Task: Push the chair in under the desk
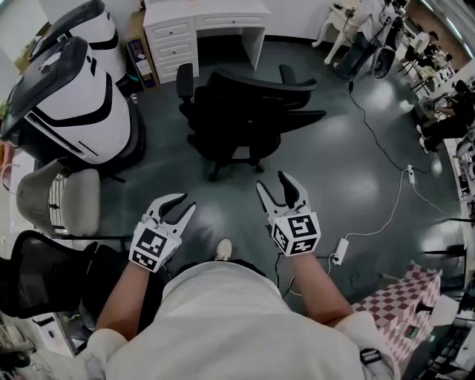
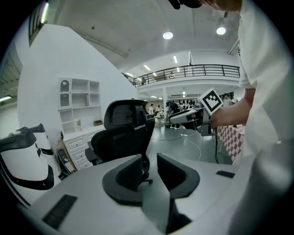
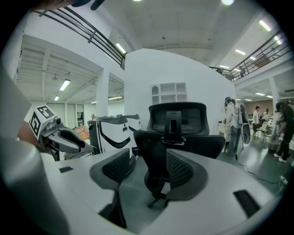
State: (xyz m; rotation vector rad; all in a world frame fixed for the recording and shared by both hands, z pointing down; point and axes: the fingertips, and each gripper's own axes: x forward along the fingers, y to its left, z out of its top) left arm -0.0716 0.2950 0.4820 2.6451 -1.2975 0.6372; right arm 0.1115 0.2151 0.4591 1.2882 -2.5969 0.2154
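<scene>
The white bench with drawers (image 1: 208,22) stands by the far wall. The black mesh office chair (image 1: 245,111) sits short of it, back toward me. My left tool (image 1: 177,208) is slightly parted and my right tool (image 1: 272,184) wider, both empty (chair well ahead). I'd press evenly on both sides of the backrest so it rolls straight.

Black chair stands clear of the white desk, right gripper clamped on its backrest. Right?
No. The black chair does stand clear of the white desk, but the right gripper is open and empty, short of the chair, as the right gripper view shows.
</scene>
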